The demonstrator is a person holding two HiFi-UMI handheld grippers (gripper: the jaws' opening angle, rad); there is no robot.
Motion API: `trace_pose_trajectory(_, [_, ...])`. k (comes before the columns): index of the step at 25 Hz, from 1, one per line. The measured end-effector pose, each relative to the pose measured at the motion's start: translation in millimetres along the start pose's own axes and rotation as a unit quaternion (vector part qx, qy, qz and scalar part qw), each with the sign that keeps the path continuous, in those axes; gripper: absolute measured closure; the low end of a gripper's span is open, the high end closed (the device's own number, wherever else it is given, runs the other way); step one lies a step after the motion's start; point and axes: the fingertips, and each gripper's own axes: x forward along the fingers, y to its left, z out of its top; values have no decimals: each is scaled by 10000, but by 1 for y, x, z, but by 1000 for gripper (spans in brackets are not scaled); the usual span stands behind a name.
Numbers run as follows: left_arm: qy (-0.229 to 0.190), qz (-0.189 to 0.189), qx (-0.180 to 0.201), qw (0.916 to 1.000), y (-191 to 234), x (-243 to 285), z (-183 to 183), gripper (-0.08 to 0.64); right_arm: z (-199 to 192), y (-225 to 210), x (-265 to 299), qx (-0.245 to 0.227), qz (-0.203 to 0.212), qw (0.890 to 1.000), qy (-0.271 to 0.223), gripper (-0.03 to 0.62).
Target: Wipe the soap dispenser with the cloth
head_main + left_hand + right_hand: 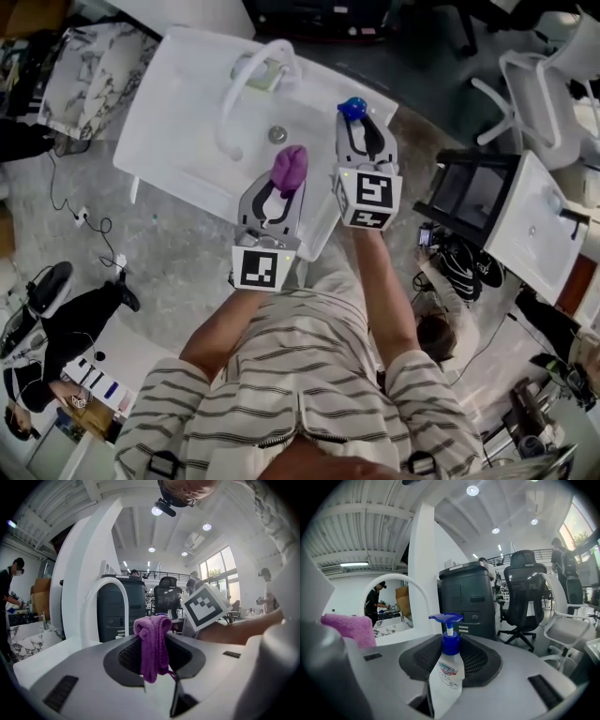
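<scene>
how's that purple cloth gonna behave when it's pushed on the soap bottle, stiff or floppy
Likely floppy: the purple cloth droops in folds between the jaws of the left gripper, so it should mould round the soap dispenser. Probably light, since one narrow pinch carries the whole bundle. Its fuzzy weave suggests it won't slip easily.

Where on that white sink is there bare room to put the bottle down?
The sink is bare left of the faucet and in the basin around the drain. The near right corner is crowded: the left gripper with the cloth and the right gripper with the bottle hang there.
</scene>
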Motion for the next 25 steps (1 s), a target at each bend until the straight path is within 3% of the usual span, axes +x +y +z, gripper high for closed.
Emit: trace_pose_trajectory(25, [-116,-469,254,9985,-34,-60,37,442,71,56,-131,31,615,9977,-284,462])
